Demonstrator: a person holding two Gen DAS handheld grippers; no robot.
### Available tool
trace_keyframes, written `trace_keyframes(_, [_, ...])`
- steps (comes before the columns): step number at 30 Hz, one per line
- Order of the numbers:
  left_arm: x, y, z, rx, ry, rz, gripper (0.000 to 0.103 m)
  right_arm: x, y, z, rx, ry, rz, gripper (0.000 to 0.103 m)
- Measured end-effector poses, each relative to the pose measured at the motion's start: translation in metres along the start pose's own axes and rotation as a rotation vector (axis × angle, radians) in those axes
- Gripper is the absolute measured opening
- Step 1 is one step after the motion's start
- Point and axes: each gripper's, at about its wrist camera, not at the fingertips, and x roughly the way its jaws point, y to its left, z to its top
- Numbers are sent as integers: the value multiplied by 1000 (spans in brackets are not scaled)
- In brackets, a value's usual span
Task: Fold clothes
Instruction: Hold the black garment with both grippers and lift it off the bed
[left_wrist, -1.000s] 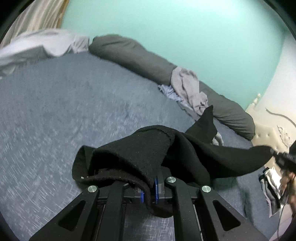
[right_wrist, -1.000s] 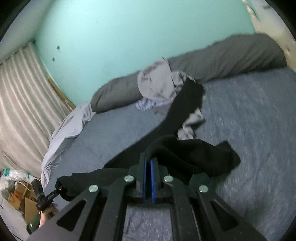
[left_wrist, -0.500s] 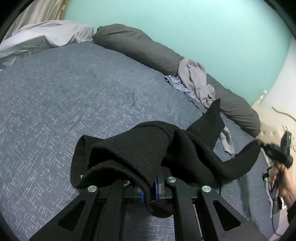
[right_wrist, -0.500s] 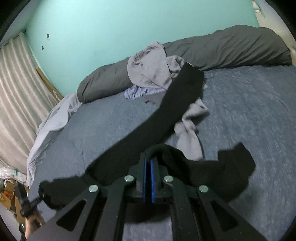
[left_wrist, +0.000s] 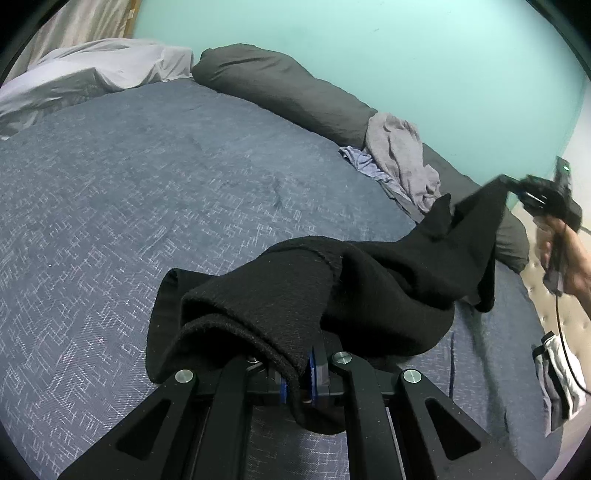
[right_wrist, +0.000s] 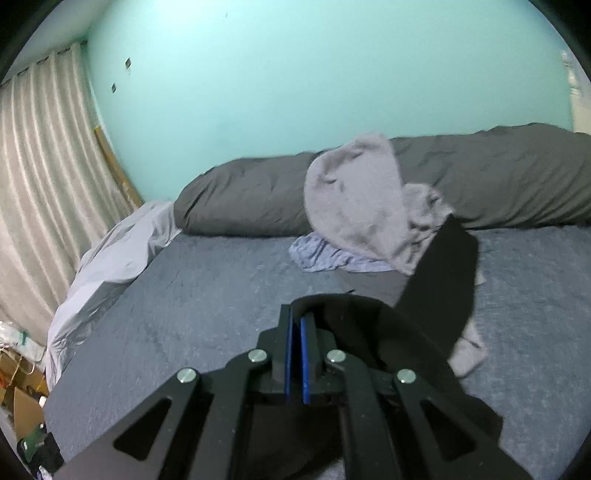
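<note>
Your left gripper (left_wrist: 297, 373) pinches the black garment (left_wrist: 369, 288), which stretches rightward above the bed (left_wrist: 147, 184) to your right gripper (right_wrist: 295, 354); its jaws are opening, cloth draped over the tips.

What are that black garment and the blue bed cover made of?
Black garment: thick, soft knit or fleece by its look, with a matte, fuzzy nap and heavy drape. Bed cover: woven fabric, probably, blue-grey with fine pale crosshatch flecks; the fibre cannot be told.
</note>
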Motion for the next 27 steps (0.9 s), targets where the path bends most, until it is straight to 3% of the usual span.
trace_keyframes(2, [1, -1, 0, 3, 4, 1, 8, 25, -2, -9, -10, 94, -57, 8])
trace_keyframes(5, [2, -1, -1, 4, 6, 2, 8, 45, -15, -33, -5, 181, -123, 38])
trace_keyframes(6, [2, -1, -1, 3, 7, 3, 8, 47, -23, -42, 9, 189, -130, 41])
trace_keyframes(11, [3, -1, -2, -2, 10, 2, 8, 28, -69, -82, 140, 175, -119, 42])
trace_keyframes(18, [4, -3, -3, -6, 10, 7, 8, 42, -94, -144, 236, 317, -76, 49])
trace_keyframes(27, [7, -1, -2, -6, 18, 7, 8, 80, -95, -152, 280, 301, -90, 55])
